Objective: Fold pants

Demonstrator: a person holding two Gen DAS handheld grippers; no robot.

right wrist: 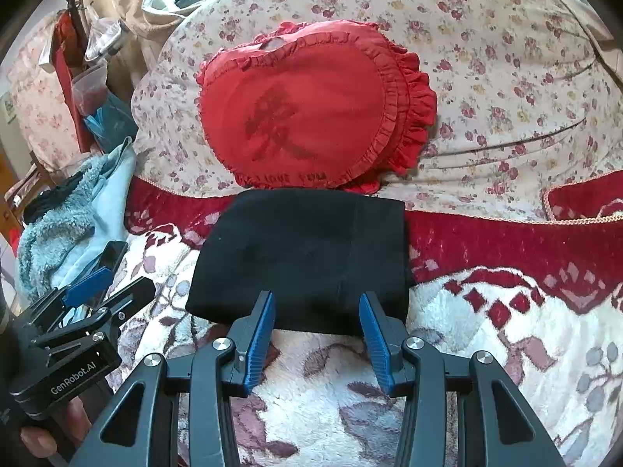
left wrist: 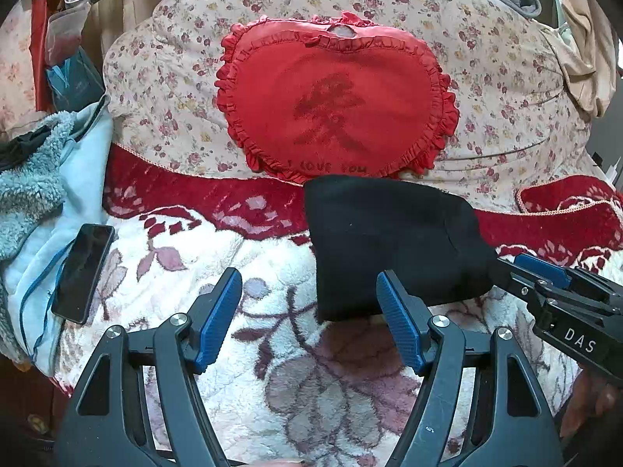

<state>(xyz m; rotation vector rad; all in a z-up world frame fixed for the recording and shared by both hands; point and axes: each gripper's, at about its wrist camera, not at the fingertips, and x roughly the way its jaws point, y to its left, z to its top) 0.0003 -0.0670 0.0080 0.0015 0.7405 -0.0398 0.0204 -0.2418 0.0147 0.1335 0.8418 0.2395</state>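
Observation:
Black pants (left wrist: pixel 389 241) (right wrist: pixel 303 257) lie folded into a compact rectangle on the floral fleece blanket (left wrist: pixel 319 389) (right wrist: pixel 319 401), just below a red heart pillow. My left gripper (left wrist: pixel 309 292) is open, its blue pads hovering over the blanket at the pants' left near corner with nothing between them. My right gripper (right wrist: pixel 317 303) is open too, its fingertips at the pants' near edge without pinching the cloth. Each gripper shows in the other's view: the right one (left wrist: pixel 553 295) at the pants' right side, the left one (right wrist: pixel 89 299) to their left.
A red heart pillow (left wrist: pixel 335 105) (right wrist: pixel 307 109) leans on a flowered quilt (left wrist: pixel 506 89) behind the pants. A black phone (left wrist: pixel 83 272) lies at the left on a light blue fleece garment (left wrist: pixel 35 186) (right wrist: pixel 62 233). A hand (right wrist: pixel 35 439) holds the left tool.

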